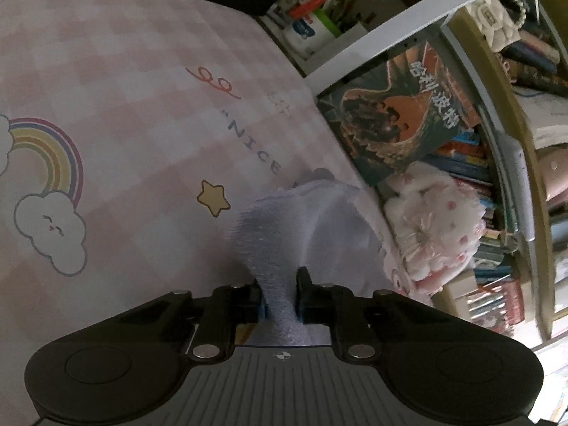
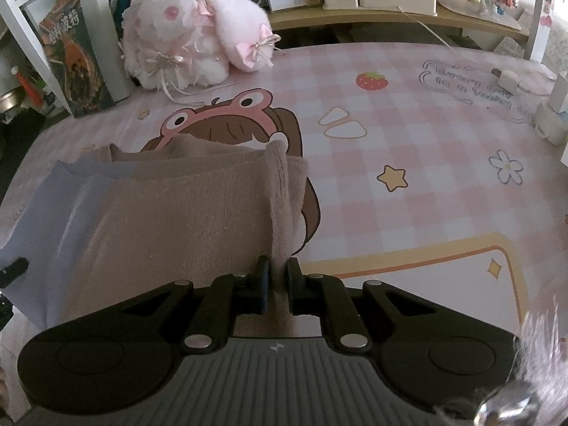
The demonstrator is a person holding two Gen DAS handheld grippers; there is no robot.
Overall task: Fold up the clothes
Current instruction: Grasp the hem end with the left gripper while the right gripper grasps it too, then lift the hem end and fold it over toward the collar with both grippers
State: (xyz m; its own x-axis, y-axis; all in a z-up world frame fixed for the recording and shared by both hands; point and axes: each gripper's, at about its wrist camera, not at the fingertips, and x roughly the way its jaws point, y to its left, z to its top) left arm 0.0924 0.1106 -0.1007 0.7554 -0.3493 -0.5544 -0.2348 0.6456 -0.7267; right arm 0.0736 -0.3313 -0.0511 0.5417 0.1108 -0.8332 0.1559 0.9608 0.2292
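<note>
A pale lavender cloth (image 1: 284,227) rises in a bunched fold from the pink checked table mat (image 1: 124,88). My left gripper (image 1: 278,280) is shut on it, with the fabric pinched between the pads. In the right wrist view a beige knitted cloth (image 2: 184,206) lies over the mat (image 2: 408,135), and the lavender cloth (image 2: 53,206) shows beside it on the left. My right gripper (image 2: 276,266) is shut on the beige cloth's ribbed right edge, which stands up in a narrow ridge between the fingers. Whether the two colours are one garment I cannot tell.
A pink and white plush toy (image 2: 191,32) sits at the mat's far left, next to an upright book (image 2: 74,67) and a white shelf frame (image 1: 372,32). A white charger (image 2: 507,80) and small boxes (image 2: 553,117) stand at the right edge.
</note>
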